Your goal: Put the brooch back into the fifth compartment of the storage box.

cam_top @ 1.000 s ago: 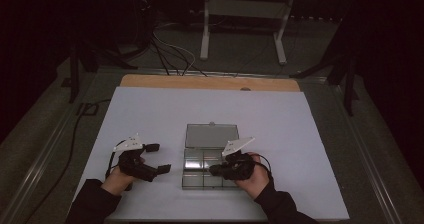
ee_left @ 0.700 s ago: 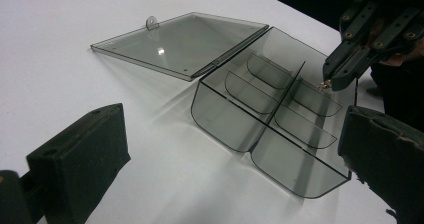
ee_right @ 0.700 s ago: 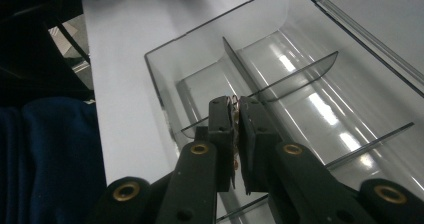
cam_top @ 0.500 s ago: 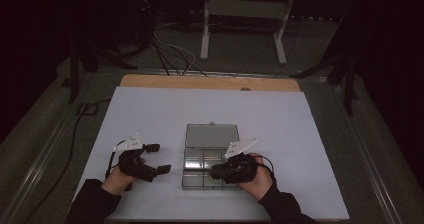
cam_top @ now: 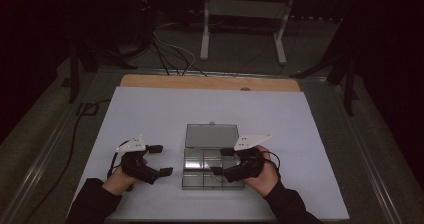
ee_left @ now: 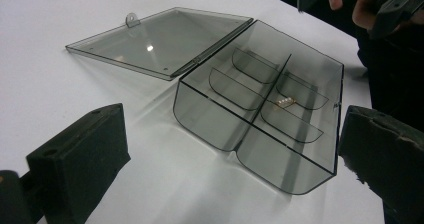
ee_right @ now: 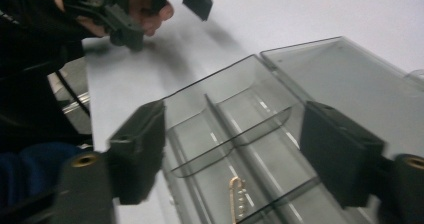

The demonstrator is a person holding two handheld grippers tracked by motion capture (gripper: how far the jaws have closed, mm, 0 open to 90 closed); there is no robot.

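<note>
Desk (cam_top: 150, 109) under a white sheet carries everything; landmark is the clear compartment box (cam_top: 212, 169), sitting near the person's edge of the sheet, midway between the two hands.

Box: smoky clear plastic, divided into six cells by one long wall and curved cross walls. Its lid (cam_top: 212, 135) is swung fully open and lies flat on the sheet on the far side of the box, still joined at the hinge.

Left tongs (cam_top: 159, 160): just beside the box's left side, not touching it, jaws apart with nothing between them. In the left gripper view the box lies ahead of the open jaws.

Right tongs (cam_top: 221, 162): hovering over the right half of the box. Jaws have just been opening and now stand apart, nothing gripped; in the right gripper view they frame the cells from above.

Smallest item: a gold hair clip (ee_right: 237, 198), slim, with a row of pale beads, lying loose on the floor of a middle cell on the right side of the long wall, seen in the left gripper view at (ee_left: 286, 102). It rests below the right tongs, clear of both pads.

Reading of the step: clip looks freshly placed in its cell, release done. Next move likely calls for lifting the right tongs clear of the walls, then closing the lid, with the box steadied from its left side.
</note>
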